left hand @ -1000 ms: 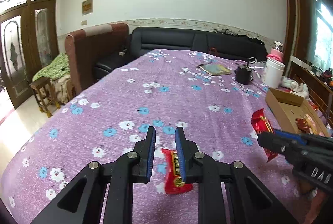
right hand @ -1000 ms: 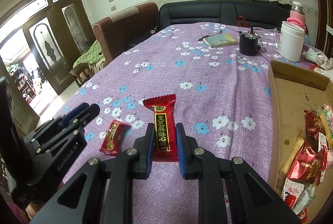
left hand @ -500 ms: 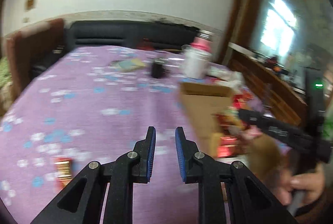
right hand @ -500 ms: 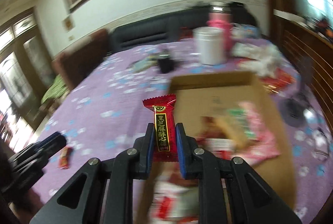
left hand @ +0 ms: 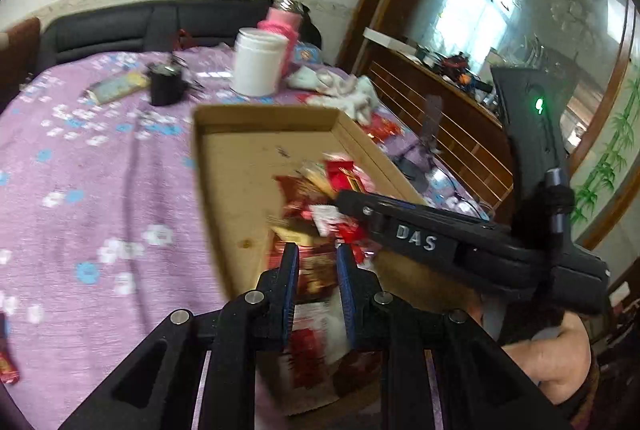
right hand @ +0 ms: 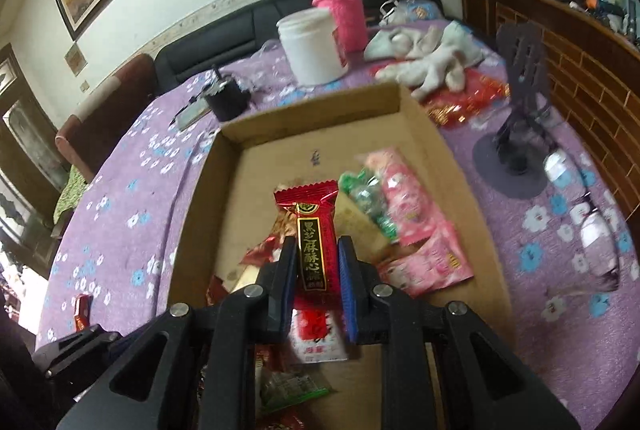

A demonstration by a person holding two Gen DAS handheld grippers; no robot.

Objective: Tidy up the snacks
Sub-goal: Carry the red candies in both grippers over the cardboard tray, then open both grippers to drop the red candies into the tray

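We find the right black two-finger gripper with blue pads (right hand: 318, 262) clamped on a red foil snack bar wrapper with a black-and-gold label (right hand: 311, 230), which stands upright between the pads, its crimped top edge above the fingertips. The gripper holds it above the shallow brown cardboard box (right hand: 312, 118), over the near half of the box floor. Inside the box we note a loose heap of wrapped snacks (right hand: 404, 226): pink packets, a green-and-white one, a pale yellow one and several red ones, gathered toward the near and right side, while the far part of the floor is bare cardboard.

The left black gripper (left hand: 318, 270) sits with its blue pads slightly apart and nothing between them; it hangs over the near left corner of the same box (left hand: 264, 118). In the left wrist view the right gripper (left hand: 404, 230) crosses from the right above the snack heap (left hand: 320, 198); the picture is blurred there and we cannot tell the individual packets apart.

The box rests on a purple cloth with white and blue flowers (right hand: 132, 198). One small red snack packet (right hand: 82, 310) lies on the cloth well to the left of the box. Beyond the box stand a white plastic jar (right hand: 312, 46) and, just behind it, a pink-sleeved bottle (right hand: 344, 10); a small black container (right hand: 228, 98) stands to their left.
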